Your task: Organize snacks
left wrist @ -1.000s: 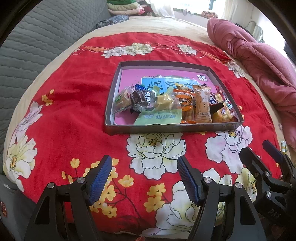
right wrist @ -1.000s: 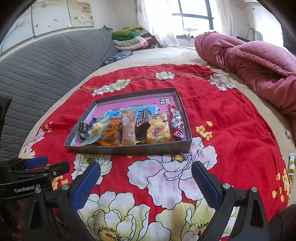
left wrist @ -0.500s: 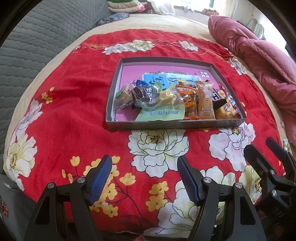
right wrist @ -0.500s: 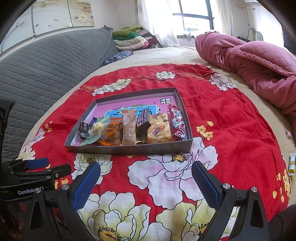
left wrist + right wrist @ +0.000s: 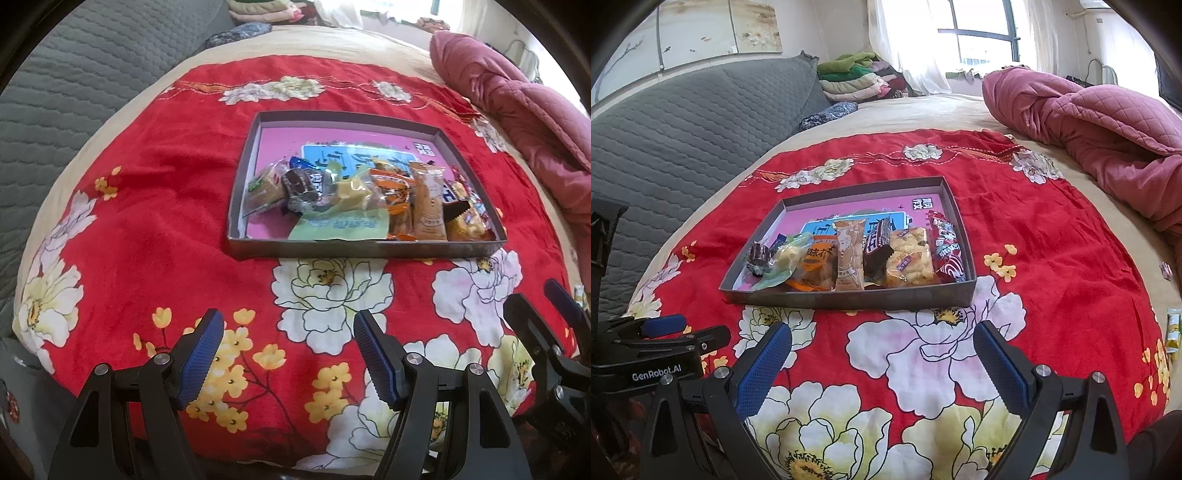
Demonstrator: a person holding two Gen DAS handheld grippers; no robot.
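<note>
A grey shallow box with a pink floor lies on a red flowered cloth. Several wrapped snacks lie in a row along its near side, among them a tan packet, an orange packet, a dark chocolate bar and a red packet. My left gripper is open and empty above the cloth, short of the box. My right gripper is open and empty too, beside it. Each gripper shows in the other's view.
A pink quilt is heaped at the right. A grey quilted cover lies at the left, with folded clothes at the back. Two small wrapped items lie by the cloth's right edge.
The left gripper has drifted slightly, so the box sits a little more to the right in its view. The right gripper has risen or tilted slightly. Both stay open.
</note>
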